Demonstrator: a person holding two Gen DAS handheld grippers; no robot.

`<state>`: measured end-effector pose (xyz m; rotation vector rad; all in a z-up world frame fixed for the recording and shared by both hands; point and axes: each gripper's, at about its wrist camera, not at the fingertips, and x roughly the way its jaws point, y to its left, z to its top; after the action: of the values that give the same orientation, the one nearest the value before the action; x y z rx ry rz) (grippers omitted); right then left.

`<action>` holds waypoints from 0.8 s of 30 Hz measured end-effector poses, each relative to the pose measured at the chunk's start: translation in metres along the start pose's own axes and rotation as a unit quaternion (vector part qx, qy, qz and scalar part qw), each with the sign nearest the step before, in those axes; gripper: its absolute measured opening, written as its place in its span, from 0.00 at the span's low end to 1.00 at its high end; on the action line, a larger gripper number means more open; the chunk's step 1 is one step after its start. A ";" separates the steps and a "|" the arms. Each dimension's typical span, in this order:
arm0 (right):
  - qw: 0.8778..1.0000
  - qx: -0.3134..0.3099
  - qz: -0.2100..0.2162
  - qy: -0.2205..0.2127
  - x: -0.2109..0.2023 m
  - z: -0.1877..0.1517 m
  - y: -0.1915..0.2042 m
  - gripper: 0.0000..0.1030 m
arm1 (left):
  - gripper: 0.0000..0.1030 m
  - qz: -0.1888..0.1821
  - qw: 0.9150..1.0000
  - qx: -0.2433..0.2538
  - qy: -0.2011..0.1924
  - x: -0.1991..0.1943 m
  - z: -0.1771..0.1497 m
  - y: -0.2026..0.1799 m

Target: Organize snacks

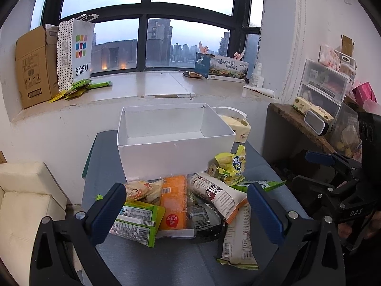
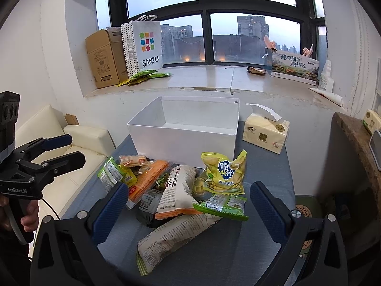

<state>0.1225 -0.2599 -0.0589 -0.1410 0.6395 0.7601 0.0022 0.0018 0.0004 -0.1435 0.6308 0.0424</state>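
Left wrist view looks over a heap of snack packets on a table (image 1: 171, 262) covered in blue-grey cloth, with a white box (image 1: 173, 152) standing open and empty just behind the heap. The left gripper (image 1: 185, 212) has its two blue-padded fingers spread wide, one on each side of the heap, and holds nothing. Between them lie an orange packet (image 1: 172, 205), a green packet (image 1: 135, 224) with a white label at the left, a white packet with red print (image 1: 219, 195) leaning across the middle, and a dark packet (image 1: 206, 221) partly under it. A long pale packet (image 1: 238, 240) lies nearest the camera on the right side. A yellow chips bag (image 1: 232, 164) sits at the right corner of the box, touching its wall.

Right wrist view shows the same heap from the other side. The right gripper (image 2: 188, 212) is also spread wide and empty, above the near edge of the heap, with the long pale packet (image 2: 173, 233) lying between its fingers. The yellow chips bag (image 2: 225, 171) stands against the front wall of the white box (image 2: 183, 140). A tissue pack (image 2: 265, 133) rests on the table to the right of the box, apart from it. A paper shopping bag (image 2: 145, 47) and a cardboard carton (image 2: 103, 59) stand on the window sill behind.
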 end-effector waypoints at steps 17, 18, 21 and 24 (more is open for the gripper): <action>1.000 -0.001 0.001 0.000 -0.001 0.001 0.001 1.00 | 1.00 0.003 1.000 0.004 0.000 0.001 -0.001 -0.001; 1.000 -0.001 0.001 0.000 -0.001 0.001 0.001 1.00 | 1.00 0.003 1.000 0.003 0.000 0.001 -0.001 -0.001; 1.000 -0.001 0.002 -0.001 -0.002 0.001 0.001 1.00 | 1.00 0.004 1.000 0.004 0.001 0.001 -0.001 -0.001; 1.000 0.000 0.001 0.000 -0.001 0.001 0.000 1.00 | 1.00 0.004 1.000 0.005 0.001 0.001 -0.001 0.000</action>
<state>0.1223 -0.2599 -0.0571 -0.1399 0.6407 0.7624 0.0026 0.0012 -0.0010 -0.1315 0.6335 0.0479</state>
